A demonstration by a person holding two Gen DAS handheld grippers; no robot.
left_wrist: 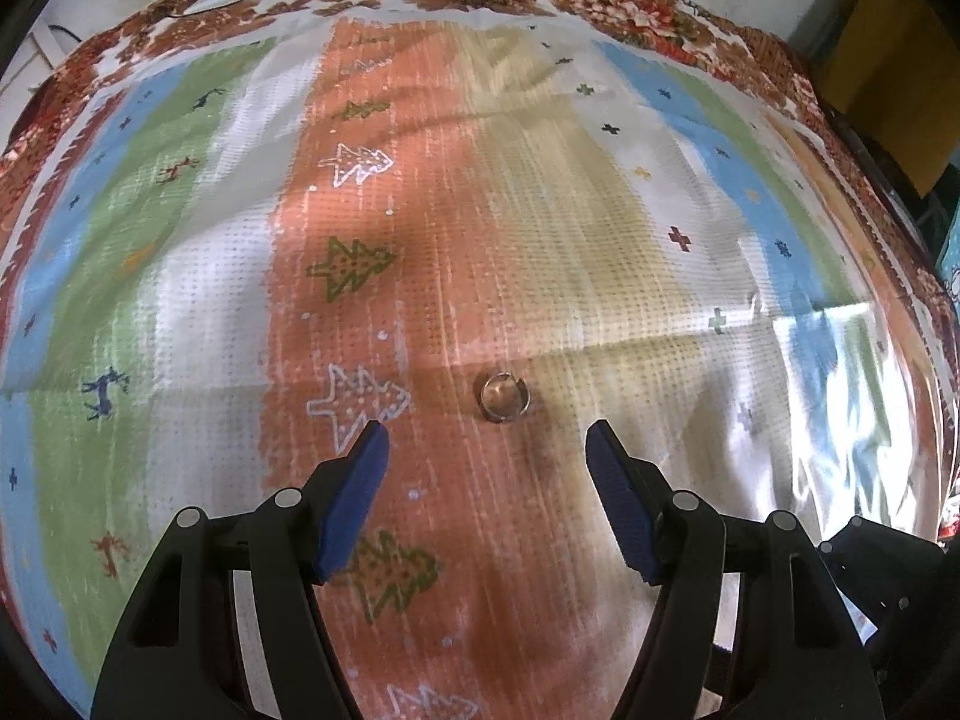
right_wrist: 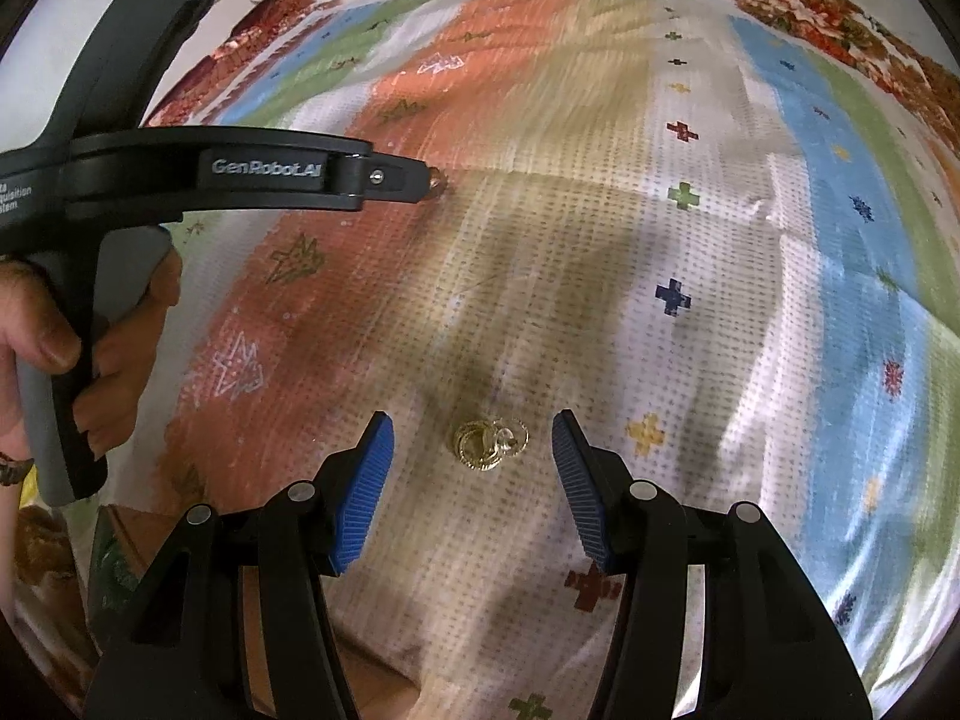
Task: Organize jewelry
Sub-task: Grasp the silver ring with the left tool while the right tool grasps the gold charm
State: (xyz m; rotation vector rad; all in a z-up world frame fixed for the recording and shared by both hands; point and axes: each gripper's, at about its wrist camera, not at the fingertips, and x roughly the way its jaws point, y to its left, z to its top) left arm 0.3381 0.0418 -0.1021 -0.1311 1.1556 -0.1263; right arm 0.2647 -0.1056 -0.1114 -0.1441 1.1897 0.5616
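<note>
Tablecloth (left_wrist: pixel 180 276), striped and plastic-covered, carries everything. Left gripper (left_wrist: pixel 486 438) hovers wide open around a silver ring (left_wrist: pixel 501 397) mid-cloth; right gripper (right_wrist: pixel 473 429) gapes over gold jewelry (right_wrist: pixel 489 443) nearer the cloth's near edge. Advice: lower squarely, close slowly so the ring cannot skid.

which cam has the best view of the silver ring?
Left wrist: the silver ring lies unobstructed on the cloth, just ahead of the open left gripper. In the right wrist view it is only a glint at the left gripper's tip.
</note>
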